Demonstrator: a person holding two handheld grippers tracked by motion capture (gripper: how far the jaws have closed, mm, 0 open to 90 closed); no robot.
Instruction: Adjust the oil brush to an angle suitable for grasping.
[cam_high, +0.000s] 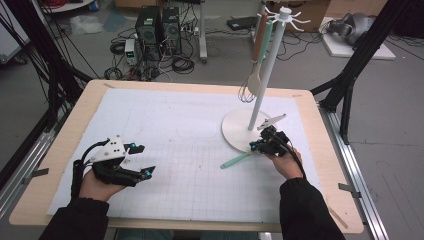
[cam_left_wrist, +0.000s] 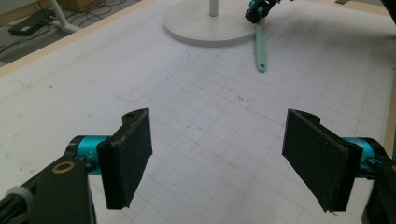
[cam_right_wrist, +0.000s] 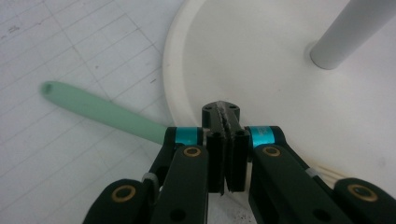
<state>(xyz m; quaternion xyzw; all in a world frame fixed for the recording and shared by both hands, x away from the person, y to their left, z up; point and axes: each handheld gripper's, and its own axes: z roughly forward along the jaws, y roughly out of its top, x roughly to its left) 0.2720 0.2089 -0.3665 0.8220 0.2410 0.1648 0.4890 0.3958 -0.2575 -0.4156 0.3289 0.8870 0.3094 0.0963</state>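
White gridded mat (cam_high: 175, 150) on the table. Right gripper (cam_high: 256, 146) clamped shut over the stand base (cam_high: 235, 131), touching the mint utensil handle (cam_high: 237, 160). Left gripper (cam_high: 145, 160) jaws apart, far from base.

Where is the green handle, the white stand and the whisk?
green handle (cam_right_wrist: 98, 111), right gripper view, middle of its shaft.
white stand (cam_high: 266, 75), high view, on its pole.
whisk (cam_high: 245, 94), high view, on its hanging wire loops.

Black claws (cam_high: 140, 160) with teal collars, brass screws, grey three-cornered plates; black sleeves (cam_high: 305, 210).
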